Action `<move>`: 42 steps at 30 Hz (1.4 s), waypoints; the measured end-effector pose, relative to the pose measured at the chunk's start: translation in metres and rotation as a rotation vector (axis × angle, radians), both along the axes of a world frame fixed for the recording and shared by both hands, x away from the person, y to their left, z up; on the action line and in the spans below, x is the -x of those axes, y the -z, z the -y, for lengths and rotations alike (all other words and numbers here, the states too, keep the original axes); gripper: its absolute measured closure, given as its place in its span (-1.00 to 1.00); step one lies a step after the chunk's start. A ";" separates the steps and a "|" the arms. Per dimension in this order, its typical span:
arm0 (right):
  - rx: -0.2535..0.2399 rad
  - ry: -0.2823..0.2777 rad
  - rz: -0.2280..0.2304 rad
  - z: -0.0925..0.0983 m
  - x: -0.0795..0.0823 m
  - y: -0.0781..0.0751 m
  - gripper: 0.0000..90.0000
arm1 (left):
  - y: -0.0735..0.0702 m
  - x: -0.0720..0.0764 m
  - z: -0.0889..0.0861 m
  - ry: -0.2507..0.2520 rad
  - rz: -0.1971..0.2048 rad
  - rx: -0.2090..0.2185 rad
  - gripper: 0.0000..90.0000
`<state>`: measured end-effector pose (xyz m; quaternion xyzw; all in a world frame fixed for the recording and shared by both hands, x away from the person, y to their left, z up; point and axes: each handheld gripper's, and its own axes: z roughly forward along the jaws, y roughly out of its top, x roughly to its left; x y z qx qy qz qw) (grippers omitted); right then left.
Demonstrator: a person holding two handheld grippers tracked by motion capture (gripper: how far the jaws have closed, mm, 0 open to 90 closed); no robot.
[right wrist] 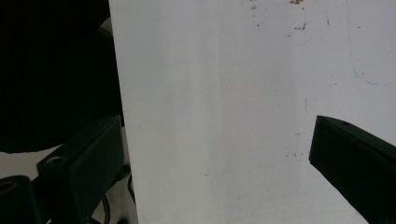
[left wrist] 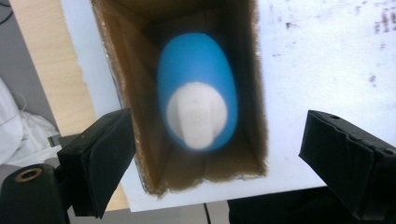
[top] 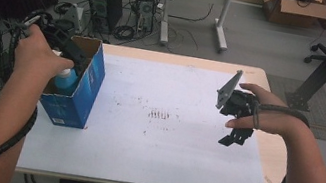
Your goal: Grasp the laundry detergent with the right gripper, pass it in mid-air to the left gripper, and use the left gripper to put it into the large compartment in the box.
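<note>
Overhead, the left tongs (left wrist: 215, 154) stood spread above the open blue carton (top: 85, 89) at the tabletop's (top: 178, 165) left edge; the blue bottle with white cap (left wrist: 197, 100) stood inside, ungripped. The right tongs (top: 234, 137), likewise spread, held nothing over the white sheet (right wrist: 233, 116)

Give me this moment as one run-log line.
left claw: open above blue box | blue bottle: upright inside box, released | right claw: open, empty, over white mat
</note>
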<state>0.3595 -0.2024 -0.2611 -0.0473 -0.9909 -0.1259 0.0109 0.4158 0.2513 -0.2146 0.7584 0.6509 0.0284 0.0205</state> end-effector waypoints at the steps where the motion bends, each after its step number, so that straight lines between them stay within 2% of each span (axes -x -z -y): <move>1: 0.000 0.000 0.001 0.000 0.000 0.000 -0.92 | -0.001 0.000 0.001 0.005 -0.003 0.000 -0.76; 6: -0.002 0.000 0.002 0.000 0.001 -0.001 -0.93 | -0.007 0.001 0.008 0.030 -0.022 -0.029 -0.94; 8: -0.004 -0.005 0.003 0.000 0.000 0.000 -0.92 | -0.009 0.002 0.012 0.049 -0.018 -0.037 -0.99; 15: -0.002 -0.003 0.003 0.001 0.001 -0.002 -0.93 | -0.017 0.005 0.024 0.096 -0.002 -0.049 -0.99; 21: -0.005 0.003 0.006 0.004 0.003 -0.004 -0.92 | -0.026 0.008 0.036 0.166 0.006 -0.043 -1.00; 29: 0.003 0.005 0.013 0.007 0.005 -0.007 -0.92 | -0.038 0.014 0.065 0.332 -0.003 -0.053 -1.00; 31: 0.005 0.005 0.014 0.008 0.005 -0.009 -0.92 | -0.040 0.015 0.072 0.380 -0.003 -0.034 -1.00; 32: 0.005 0.007 0.014 0.008 0.006 -0.009 -0.92 | -0.042 0.016 0.076 0.418 0.001 -0.007 -1.00; 34: 0.005 0.003 0.022 0.007 0.006 -0.011 -0.92 | -0.043 0.017 0.081 0.462 -0.004 0.020 -1.00; 37: -0.018 -0.001 0.034 0.008 0.009 -0.017 -0.93 | -0.044 0.018 0.089 0.525 0.006 0.036 -1.00; 39: -0.016 -0.004 0.041 0.009 0.011 -0.019 -0.93 | -0.043 0.020 0.095 0.606 -0.001 0.048 -1.00; 42: -0.009 -0.007 0.044 0.010 0.012 -0.021 -0.93 | -0.042 0.023 0.102 0.681 -0.008 0.081 -1.00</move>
